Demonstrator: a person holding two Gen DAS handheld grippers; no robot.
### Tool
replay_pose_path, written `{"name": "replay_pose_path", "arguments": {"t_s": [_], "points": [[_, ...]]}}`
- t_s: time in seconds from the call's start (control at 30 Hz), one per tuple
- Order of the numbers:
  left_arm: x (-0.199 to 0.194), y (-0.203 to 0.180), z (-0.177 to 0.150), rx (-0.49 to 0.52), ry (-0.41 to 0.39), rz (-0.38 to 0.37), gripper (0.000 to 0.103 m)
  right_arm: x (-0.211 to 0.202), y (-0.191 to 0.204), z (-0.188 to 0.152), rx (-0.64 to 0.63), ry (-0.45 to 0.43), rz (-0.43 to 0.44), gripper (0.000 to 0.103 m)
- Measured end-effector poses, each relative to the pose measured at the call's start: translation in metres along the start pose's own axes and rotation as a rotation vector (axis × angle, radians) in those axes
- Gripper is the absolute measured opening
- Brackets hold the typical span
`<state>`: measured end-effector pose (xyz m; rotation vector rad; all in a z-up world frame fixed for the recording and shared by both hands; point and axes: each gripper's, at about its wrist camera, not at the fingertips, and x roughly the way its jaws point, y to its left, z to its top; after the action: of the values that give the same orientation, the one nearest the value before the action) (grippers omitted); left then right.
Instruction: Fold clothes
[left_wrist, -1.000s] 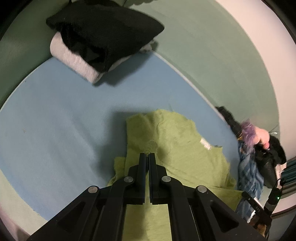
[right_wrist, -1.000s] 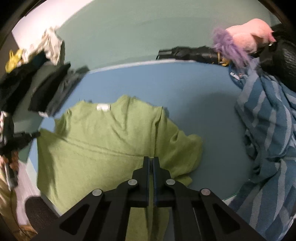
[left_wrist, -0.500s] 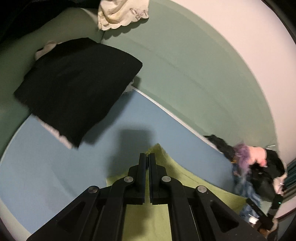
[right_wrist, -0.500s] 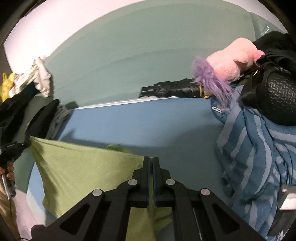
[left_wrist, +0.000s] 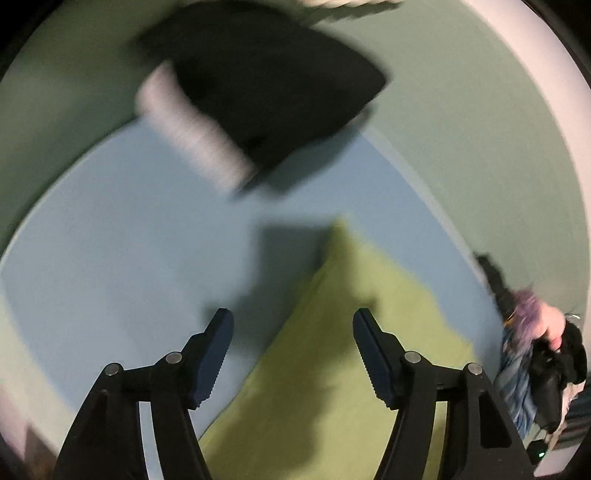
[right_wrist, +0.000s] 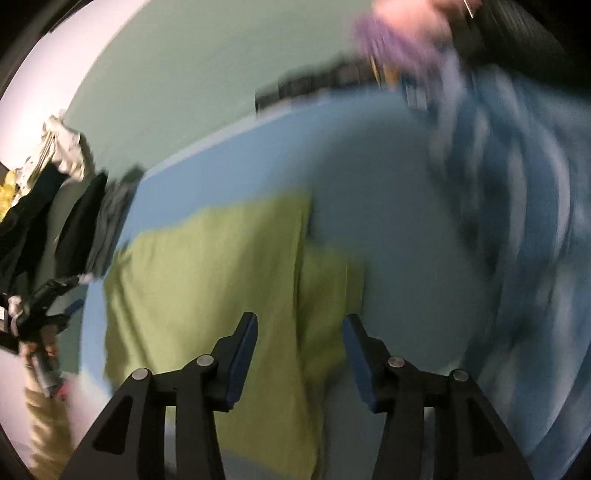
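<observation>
Left claw (left_wrist: 292, 326) spread wide, gripping nothing, over the folded corner of the lime-green cotton t-shirt (left_wrist: 354, 369) lying on the light-blue mat (left_wrist: 122, 258). Black folded garment on a grey folded one (left_wrist: 266, 88) at the mat's far edge. Right claw (right_wrist: 300, 334) also spread, empty, above the shirt (right_wrist: 207, 280); blue striped cloth (right_wrist: 517, 221) at the mat's right edge, blurred

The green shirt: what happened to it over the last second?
Both grippers, left and right, were shut on the green shirt, lifted it and folded it over; now their fingers are open and it lies released on the blue mat. The black pile stayed put.
</observation>
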<state>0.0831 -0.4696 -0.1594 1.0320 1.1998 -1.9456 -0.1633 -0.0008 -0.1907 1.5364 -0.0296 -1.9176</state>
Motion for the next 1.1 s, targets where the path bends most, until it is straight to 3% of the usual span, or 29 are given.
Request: {"name": "replay_pose_path", "arguments": {"t_s": [0.07, 0.17, 0.3, 0.47, 0.6, 0.7, 0.77, 0.83, 0.9, 1.1], "points": [[0.001, 0.025, -0.026, -0.076, 0.068, -0.02, 0.068, 0.006, -0.009, -0.026, 0.037, 0.076, 0.049, 0.052], [0.003, 0.064, -0.069, -0.278, 0.13, -0.079, 0.068, 0.015, -0.021, -0.062, 0.091, 0.181, 0.114, 0.051], [0.006, 0.097, -0.111, -0.516, 0.153, -0.153, 0.067, 0.02, -0.026, -0.078, 0.126, 0.191, 0.113, 0.051], [0.009, 0.085, -0.128, -0.53, 0.145, -0.155, 0.064, 0.015, -0.034, -0.091, 0.168, 0.204, 0.127, 0.051], [0.02, 0.072, -0.134, -0.539, 0.146, -0.159, 0.058, 0.015, -0.046, -0.106, 0.256, 0.21, 0.193, 0.051], [0.036, 0.055, -0.129, -0.499, 0.154, -0.117, 0.042, 0.017, -0.042, -0.114, 0.276, 0.192, 0.201, 0.051], [0.04, 0.054, -0.13, -0.481, 0.145, -0.077, 0.016, 0.019, -0.037, -0.116, 0.286, 0.183, 0.189, 0.052], [0.039, 0.064, -0.132, -0.483, 0.139, -0.085, 0.006, 0.022, -0.035, -0.117, 0.321, 0.179, 0.17, 0.054], [0.033, 0.079, -0.136, -0.501, 0.127, -0.118, 0.005, 0.024, -0.035, -0.116, 0.36, 0.165, 0.184, 0.061], [0.019, 0.11, -0.148, -0.521, 0.1, -0.147, 0.004, 0.019, -0.03, -0.125, 0.398, 0.181, 0.115, 0.056]]}}
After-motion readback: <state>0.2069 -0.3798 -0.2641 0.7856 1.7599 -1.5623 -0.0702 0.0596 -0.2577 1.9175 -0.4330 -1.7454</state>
